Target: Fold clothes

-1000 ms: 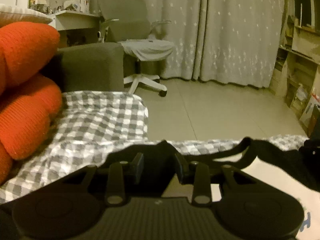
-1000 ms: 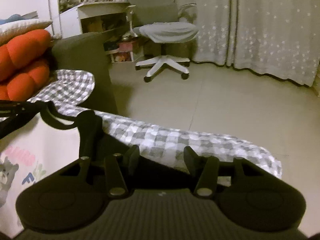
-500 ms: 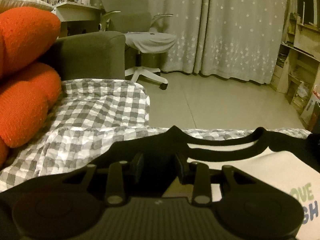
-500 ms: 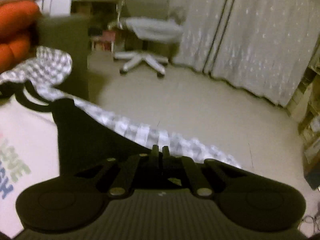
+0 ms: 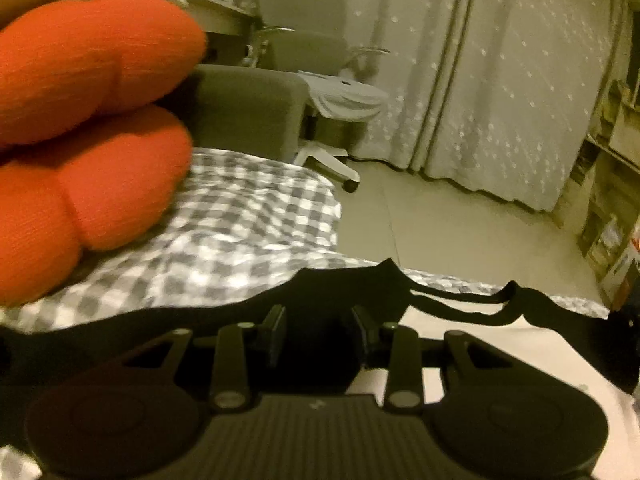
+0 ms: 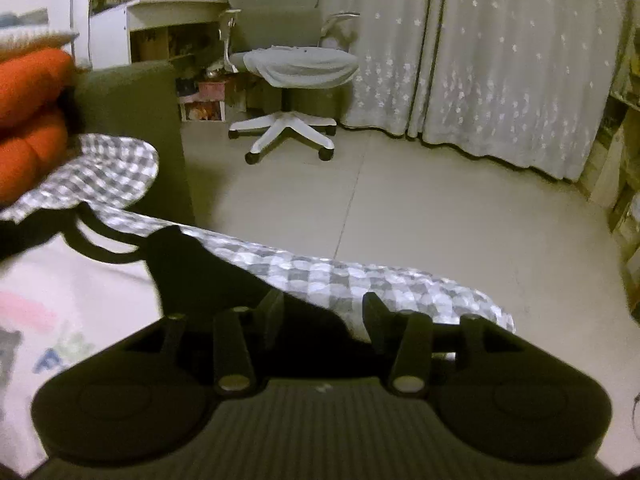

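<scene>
shirt [image 5: 320, 292] black edge between left tongs [image 5: 318, 334], grip unclear; right tongs [image 6: 322, 316] opening over shirt.

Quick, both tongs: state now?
Left tongs: partly apart, black edge of the white printed shirt between them; grip cannot be told.
Right tongs: opening, shirt's black edge between them.

Place: a home bedroom or living room.
Evidence: checked bedsheet [image 5: 248, 232], orange cushion [image 5: 88, 60], office chair [image 6: 292, 64] at 12 o'clock, floor-length curtains [image 6: 500, 60] at 1 o'clock.

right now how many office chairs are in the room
1: the office chair stands on the tiled floor before the curtains, beside the desk. Others may be out of view.
</scene>
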`<state>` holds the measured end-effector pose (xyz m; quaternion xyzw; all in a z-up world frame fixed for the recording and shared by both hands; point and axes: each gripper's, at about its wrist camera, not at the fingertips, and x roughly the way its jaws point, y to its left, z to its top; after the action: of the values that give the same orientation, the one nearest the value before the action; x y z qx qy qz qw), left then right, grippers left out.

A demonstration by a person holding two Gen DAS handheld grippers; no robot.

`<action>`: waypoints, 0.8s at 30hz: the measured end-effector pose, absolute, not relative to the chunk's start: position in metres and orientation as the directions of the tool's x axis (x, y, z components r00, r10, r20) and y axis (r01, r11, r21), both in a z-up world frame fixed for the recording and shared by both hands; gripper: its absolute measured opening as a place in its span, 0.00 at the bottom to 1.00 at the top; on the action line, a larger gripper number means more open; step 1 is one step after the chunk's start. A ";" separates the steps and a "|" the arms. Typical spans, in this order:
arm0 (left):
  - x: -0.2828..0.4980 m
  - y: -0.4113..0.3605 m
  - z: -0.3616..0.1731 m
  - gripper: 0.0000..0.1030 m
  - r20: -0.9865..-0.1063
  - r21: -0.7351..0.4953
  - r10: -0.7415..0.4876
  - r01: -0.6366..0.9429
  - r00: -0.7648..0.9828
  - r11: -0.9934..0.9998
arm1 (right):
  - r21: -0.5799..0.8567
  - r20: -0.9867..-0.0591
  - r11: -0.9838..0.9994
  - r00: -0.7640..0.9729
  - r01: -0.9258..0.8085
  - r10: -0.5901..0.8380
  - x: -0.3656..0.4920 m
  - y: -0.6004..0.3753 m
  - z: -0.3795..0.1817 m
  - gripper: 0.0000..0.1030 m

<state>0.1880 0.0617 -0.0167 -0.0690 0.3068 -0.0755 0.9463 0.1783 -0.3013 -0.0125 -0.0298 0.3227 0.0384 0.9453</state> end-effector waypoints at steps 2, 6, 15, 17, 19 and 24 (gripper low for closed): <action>0.176 0.069 -0.012 0.35 -0.571 -0.187 -0.181 0.088 0.801 0.978 | -0.016 -0.614 0.996 0.787 -0.093 0.064 0.167 -0.299 -0.008 0.46; 0.152 0.083 -0.005 0.35 -0.580 -0.199 -0.170 0.063 0.796 0.978 | 0.015 -0.617 0.995 0.782 -0.096 0.085 0.145 -0.295 -0.001 0.46; 0.098 0.093 0.000 0.35 -0.604 -0.193 -0.157 0.048 0.782 0.980 | 0.048 -0.615 0.994 0.781 -0.098 0.107 0.095 -0.285 0.013 0.46; 0.086 0.093 0.001 0.35 -0.608 -0.193 -0.160 0.051 0.778 0.980 | 0.058 -0.612 0.993 0.782 -0.100 0.114 0.085 -0.283 0.016 0.46; 0.073 0.093 0.001 0.35 -0.612 -0.192 -0.160 0.051 0.774 0.980 | 0.067 -0.610 0.993 0.783 -0.097 0.118 0.074 -0.280 0.020 0.46; 0.043 0.092 0.001 0.35 -0.649 -0.210 -0.167 0.037 0.743 0.977 | 0.098 -0.616 0.991 0.776 -0.090 0.132 0.048 -0.273 0.025 0.47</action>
<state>0.0435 0.0920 0.0005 -0.0921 0.3546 -0.0550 0.9289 0.0483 -0.2727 0.0252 0.0317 0.3292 0.0588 0.9419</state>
